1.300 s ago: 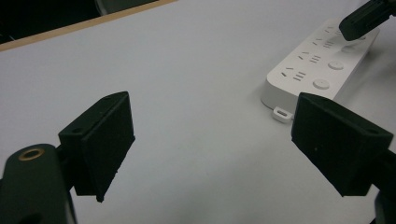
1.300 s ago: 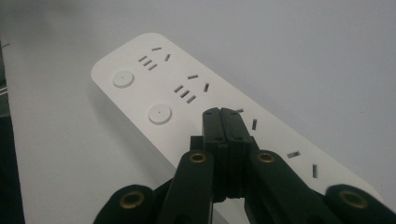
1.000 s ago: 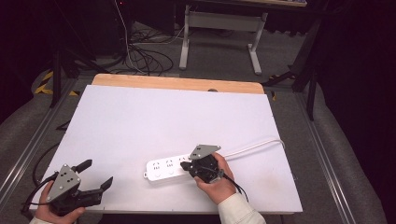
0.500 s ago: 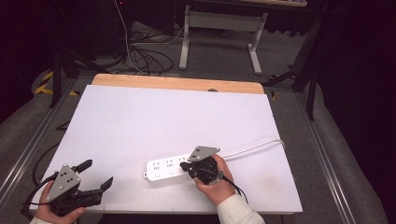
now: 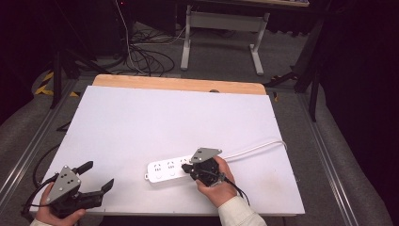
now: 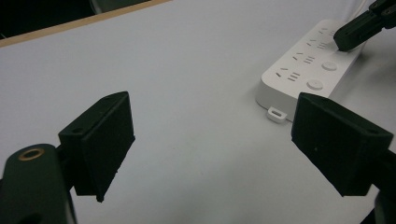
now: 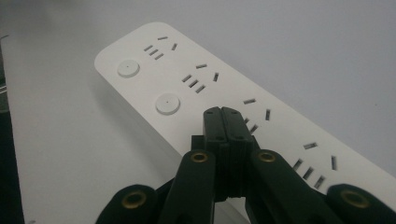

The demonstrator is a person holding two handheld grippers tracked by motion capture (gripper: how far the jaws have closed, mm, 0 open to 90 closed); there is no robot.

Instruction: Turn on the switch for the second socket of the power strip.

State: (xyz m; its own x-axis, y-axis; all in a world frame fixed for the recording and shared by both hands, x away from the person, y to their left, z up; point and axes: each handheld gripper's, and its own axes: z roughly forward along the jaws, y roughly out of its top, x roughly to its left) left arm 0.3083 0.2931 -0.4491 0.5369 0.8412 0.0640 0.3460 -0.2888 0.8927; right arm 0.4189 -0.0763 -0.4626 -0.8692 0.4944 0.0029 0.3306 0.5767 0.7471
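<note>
A white power strip [image 5: 164, 169] with several sockets lies flat on the white table [image 5: 188, 113], near the front edge. My right gripper [image 5: 185, 168] is shut, and its tip rests on the strip's top [image 7: 154, 74] towards its cable end. In the right gripper view the closed tip [image 7: 222, 114] sits just past the second of two round buttons [image 7: 167, 103], beside a socket's slots. My left gripper [image 5: 99, 174] stands open at the front left corner, nothing between its jaws. The left gripper view [image 6: 215, 135] shows the strip [image 6: 303, 74] ahead to the right, with the right gripper's tip [image 6: 350, 37] on it.
The strip's white cable [image 5: 254, 149] runs off towards the table's right edge. A wooden band [image 5: 179, 84] borders the far edge. Beyond it, cables [image 5: 141, 52] lie on the floor beside a white desk frame [image 5: 221, 28].
</note>
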